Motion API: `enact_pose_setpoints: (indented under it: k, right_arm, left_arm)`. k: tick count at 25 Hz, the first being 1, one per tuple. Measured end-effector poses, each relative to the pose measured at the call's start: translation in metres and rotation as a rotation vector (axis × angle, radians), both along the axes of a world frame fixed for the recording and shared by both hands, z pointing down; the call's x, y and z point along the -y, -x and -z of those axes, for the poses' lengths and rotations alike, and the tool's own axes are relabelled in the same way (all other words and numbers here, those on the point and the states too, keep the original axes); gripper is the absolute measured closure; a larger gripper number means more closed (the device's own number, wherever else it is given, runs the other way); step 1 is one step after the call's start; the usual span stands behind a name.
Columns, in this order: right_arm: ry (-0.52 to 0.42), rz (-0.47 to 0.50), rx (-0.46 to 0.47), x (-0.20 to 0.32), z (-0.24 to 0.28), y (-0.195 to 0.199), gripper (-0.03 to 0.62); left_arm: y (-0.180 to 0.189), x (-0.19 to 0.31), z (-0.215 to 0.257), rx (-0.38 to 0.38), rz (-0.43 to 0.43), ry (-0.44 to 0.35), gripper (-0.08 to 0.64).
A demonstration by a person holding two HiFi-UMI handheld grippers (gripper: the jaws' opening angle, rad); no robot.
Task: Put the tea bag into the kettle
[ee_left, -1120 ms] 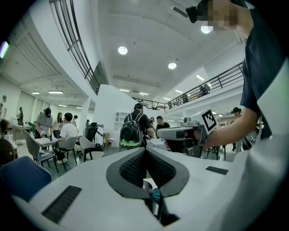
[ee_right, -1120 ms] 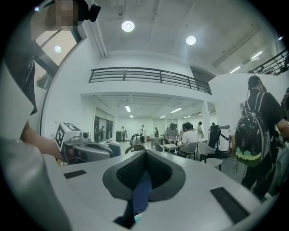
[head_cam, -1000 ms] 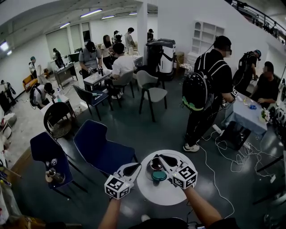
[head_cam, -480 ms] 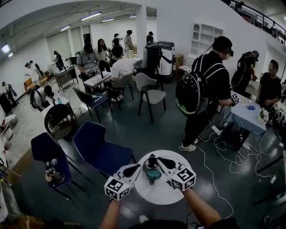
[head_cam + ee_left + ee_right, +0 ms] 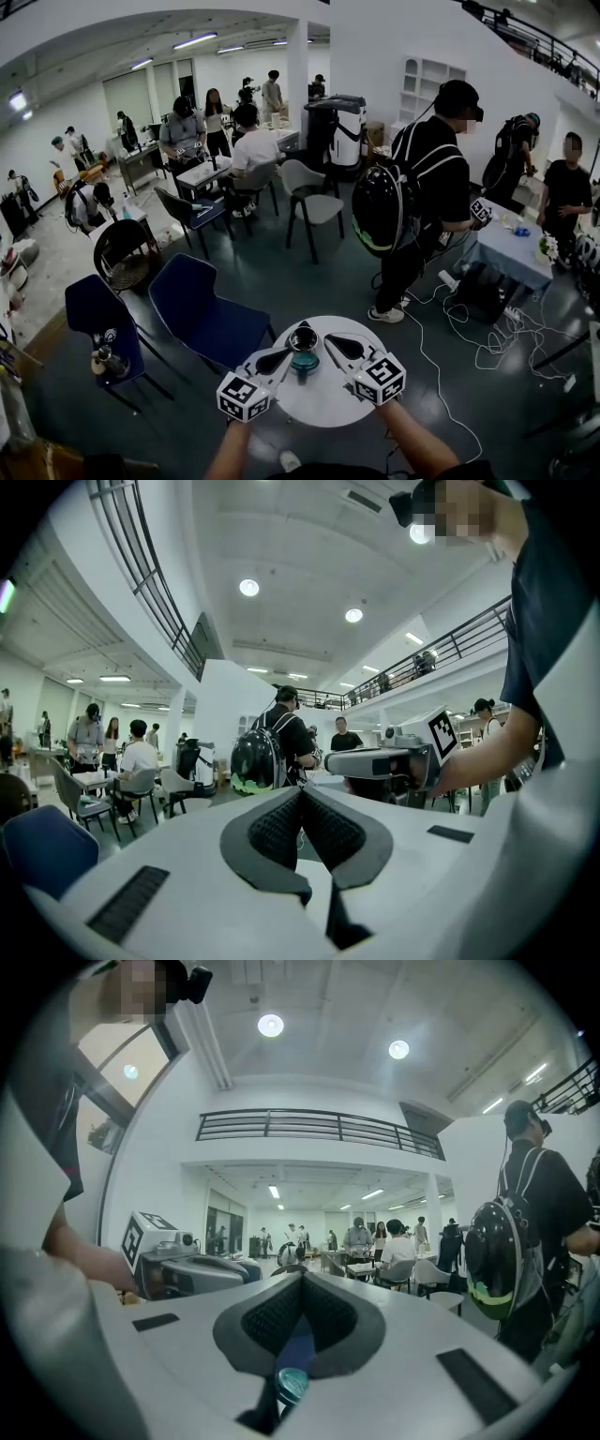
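A small round white table (image 5: 323, 410) stands right below me in the head view. On its far side sits a dark metal kettle (image 5: 303, 337) with its top open, and a teal lid (image 5: 303, 362) lies just in front of it. My left gripper (image 5: 287, 353) is shut, its tips beside the lid on the left. To the kettle's right my right gripper (image 5: 328, 344) is also shut. In the left gripper view the jaws (image 5: 301, 796) meet at the tip with nothing seen between them. The right gripper (image 5: 302, 1279) shows the teal lid (image 5: 291, 1384) through the gap below its pads. No tea bag is visible.
Two blue chairs (image 5: 202, 314) (image 5: 98, 323) stand left of the table. A person with a black backpack (image 5: 412, 197) stands beyond it on the right, by a cloth-covered table (image 5: 516, 248). Cables (image 5: 469, 328) trail over the floor at right. Several seated people are further back.
Both grippers have drawn in closer to the kettle and stay shut. The table now sits further left in the head view. The person with the backpack has stepped to the left.
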State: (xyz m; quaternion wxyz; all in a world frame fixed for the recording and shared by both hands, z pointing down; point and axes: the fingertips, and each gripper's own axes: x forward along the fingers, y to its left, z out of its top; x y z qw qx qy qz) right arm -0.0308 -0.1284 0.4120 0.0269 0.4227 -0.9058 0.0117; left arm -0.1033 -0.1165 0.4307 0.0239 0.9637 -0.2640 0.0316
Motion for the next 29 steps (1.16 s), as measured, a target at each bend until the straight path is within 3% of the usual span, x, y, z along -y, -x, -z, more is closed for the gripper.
enact_pose_setpoints:
  k: [12, 23, 29]
  right_arm:
    - [-0.013, 0.025, 0.016, -0.056, 0.006, -0.053, 0.577]
    - [-0.017, 0.043, 0.029, -0.111, 0.005, -0.070, 0.577]
    - [-0.013, 0.035, 0.050, -0.142, 0.019, -0.114, 0.577]
  left_arm:
    - [-0.056, -0.057, 0.008, 0.021, 0.010, -0.010, 0.545]
    - [-0.070, -0.112, 0.007, 0.031, 0.037, -0.011, 0.544]
    - [-0.110, -0.145, 0.022, 0.047, 0.045, -0.006, 0.545]
